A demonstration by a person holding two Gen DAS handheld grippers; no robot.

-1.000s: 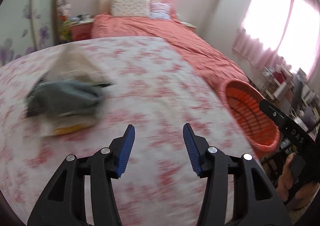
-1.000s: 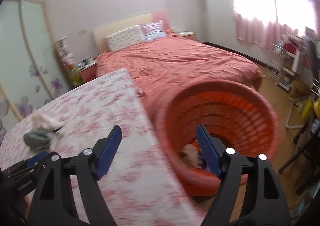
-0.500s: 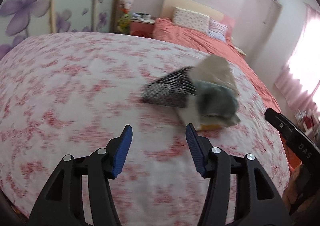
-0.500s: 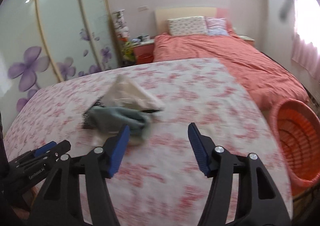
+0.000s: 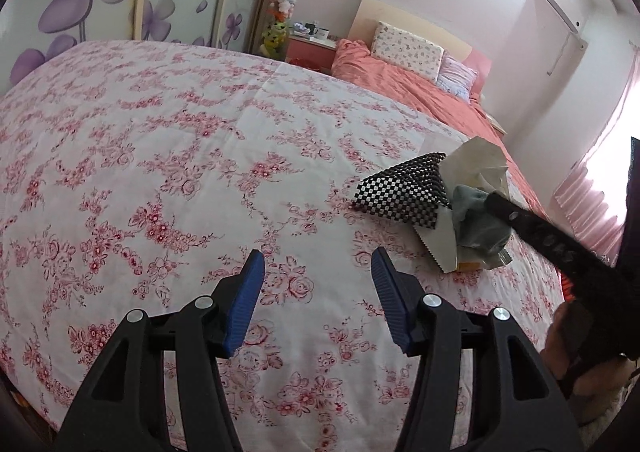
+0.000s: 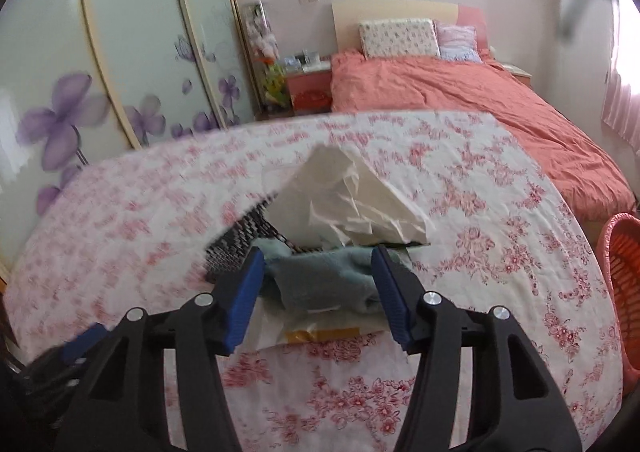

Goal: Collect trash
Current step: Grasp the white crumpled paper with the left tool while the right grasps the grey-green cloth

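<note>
Right gripper (image 6: 318,288) wide, jaws now either side of the grey cloth (image 6: 320,284) topping the trash pile (image 5: 452,208) on the floral tablecloth (image 5: 180,156); a second ago it faced the orange basket (image 6: 620,276); swing complete, next grab lined up; left gripper (image 5: 318,292) wide, empty, has turned toward the pile, well short of it.

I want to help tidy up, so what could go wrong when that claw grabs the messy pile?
The right gripper is open around the grey cloth, which lies atop the pile. Closing may lift only the cloth and leave the white paper and checkered mesh behind. The clear wrapper underneath could snag and drop short of the orange basket, which stands off the table's edge.
</note>
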